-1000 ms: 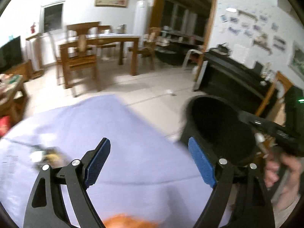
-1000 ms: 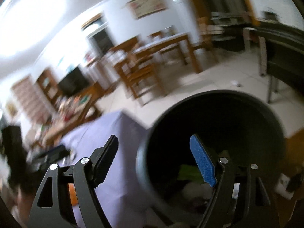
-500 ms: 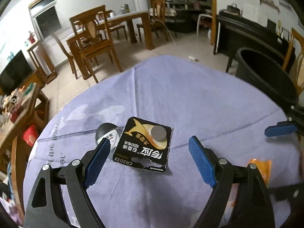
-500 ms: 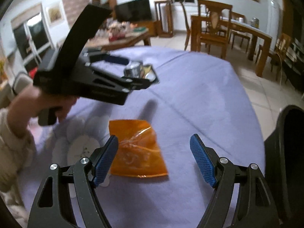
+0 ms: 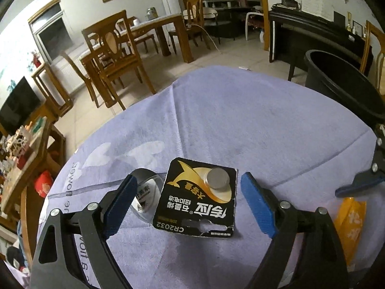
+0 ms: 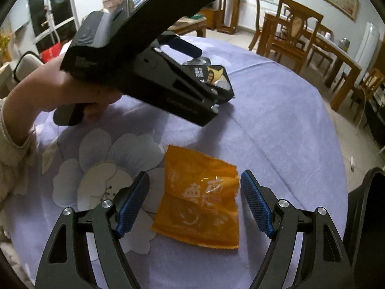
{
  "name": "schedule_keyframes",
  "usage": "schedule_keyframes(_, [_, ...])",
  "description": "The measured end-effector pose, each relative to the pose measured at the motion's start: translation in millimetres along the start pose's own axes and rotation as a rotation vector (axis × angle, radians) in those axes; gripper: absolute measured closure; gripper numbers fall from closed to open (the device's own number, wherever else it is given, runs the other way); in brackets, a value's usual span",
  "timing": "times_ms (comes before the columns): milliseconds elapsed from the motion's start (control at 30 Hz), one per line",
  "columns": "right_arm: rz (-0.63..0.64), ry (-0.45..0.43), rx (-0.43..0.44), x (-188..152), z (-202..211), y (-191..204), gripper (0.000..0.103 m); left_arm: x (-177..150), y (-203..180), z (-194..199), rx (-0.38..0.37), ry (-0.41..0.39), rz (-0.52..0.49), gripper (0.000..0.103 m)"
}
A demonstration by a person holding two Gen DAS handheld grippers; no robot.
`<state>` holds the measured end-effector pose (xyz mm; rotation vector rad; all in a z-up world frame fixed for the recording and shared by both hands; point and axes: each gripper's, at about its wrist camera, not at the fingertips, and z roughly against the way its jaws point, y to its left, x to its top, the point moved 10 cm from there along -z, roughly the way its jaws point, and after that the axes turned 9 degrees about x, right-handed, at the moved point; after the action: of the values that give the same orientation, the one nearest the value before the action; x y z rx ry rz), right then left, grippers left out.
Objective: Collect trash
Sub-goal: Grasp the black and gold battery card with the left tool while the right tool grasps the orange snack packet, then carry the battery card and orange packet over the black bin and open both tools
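Lilac cloth with a pale flower print covers the round surface (image 5: 240, 125), now filling both views where a second ago the right camera looked down into the black bin (image 5: 341, 89) and the left camera swept past its rim. Both hands have swung away from the bin and come down over the cloth, so I judge one drop is done and a fresh pair of pickups is starting. The bin stands off the far right edge of the surface, well apart from the remaining trash.

An orange wrapper (image 6: 199, 202) lies flat and crumpled between the fingers of the right gripper (image 6: 195, 202), which are apart and closing, not yet touching it. A black battery card (image 5: 197, 200) with a coin cell on it lies between the fingers of the left gripper (image 5: 187, 202), also apart and closing, with clear gaps on both sides. A small shiny round piece (image 5: 146, 192), partly under the card's left edge, sits just beside the left finger; what it is I cannot tell.

Both pieces are thin and flat on soft cloth, so the fingers will likely need to press low to catch an edge.
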<state>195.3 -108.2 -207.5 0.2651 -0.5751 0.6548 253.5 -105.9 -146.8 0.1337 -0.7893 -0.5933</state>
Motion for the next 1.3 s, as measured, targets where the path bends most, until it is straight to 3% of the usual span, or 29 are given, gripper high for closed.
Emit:
schedule_keyframes(33, [-0.010,-0.006,0.017,1.0,0.6,0.5,0.046,0.2,-0.4,1.6,0.017,-0.010,-0.016,0.034])
schedule_keyframes(67, [-0.016,-0.010,0.029,-0.4,0.9,0.3,0.047,0.1,-0.5,2.8,0.038,-0.016,-0.033,0.045])
schedule_keyframes(100, [-0.020,-0.016,0.025,-0.4,2.3,-1.0,0.048,0.4,1.0,3.5,0.057,-0.017,-0.044,0.049])
schedule_keyframes(167, [-0.034,-0.026,0.019,-0.9,6.6,-5.5,0.049,1.3,1.9,5.9,0.023,-0.018,-0.014,0.051])
schedule_keyframes(200, [-0.039,-0.042,0.022,-0.4,10.7,-7.5,0.049,2.7,2.2,9.1,0.006,-0.028,0.006,0.069])
schedule_keyframes(267, [-0.053,-0.066,0.024,-1.4,19.1,-12.0,0.049,3.9,4.8,15.0,-0.039,-0.027,0.053,0.084])
schedule_keyframes(367, [-0.096,-0.114,0.029,-4.8,36.7,-22.5,0.049,1.8,3.5,25.2,-0.094,-0.038,0.111,0.084])
schedule_keyframes(667, [-0.189,-0.182,0.051,-24.5,73.7,-49.9,0.049,-3.9,-37.0,25.0,-0.142,0.020,0.063,0.080])
schedule_keyframes(733, [-0.201,-0.174,0.056,-29.9,74.8,-52.4,0.049,-4.7,-51.5,22.0,-0.145,0.043,0.045,0.063])
schedule_keyframes(767, [-0.208,-0.170,0.055,-32.2,74.6,-54.4,0.049,-2.4,-50.5,20.7,-0.125,0.041,0.047,0.033])
schedule_keyframes(800, [-0.213,-0.166,0.056,-34.5,74.3,-55.3,0.047,-1.0,-53.2,20.4,-0.114,0.042,0.050,0.012])
schedule_keyframes(833, [-0.215,-0.163,0.055,-35.7,74.3,-57.0,0.047,1.5,-58.0,20.4,-0.106,0.041,0.051,0.010])
schedule_keyframes(967, [-0.215,-0.156,0.055,-43.3,74.6,-56.6,0.046,4.0,-68.6,14.8,-0.099,0.058,0.041,0.012])
schedule_keyframes(1033, [-0.218,-0.159,0.063,-43.3,73.2,-49.7,0.046,2.3,-67.3,14.0,-0.152,0.071,0.094,0.021])
schedule_keyframes(1100, [-0.207,-0.161,0.064,-43.3,74.2,-47.1,0.046,4.3,-64.0,15.0,-0.137,0.058,0.101,0.036])
schedule_keyframes(1167, [-0.194,-0.159,0.066,-42.9,74.5,-46.8,0.047,4.2,-62.0,15.8,-0.129,0.049,0.106,0.044])
schedule_keyframes(1300, [-0.189,-0.174,0.053,-42.2,82.6,-48.4,0.048,0.4,-60.3,18.3,-0.127,0.045,0.119,0.045])
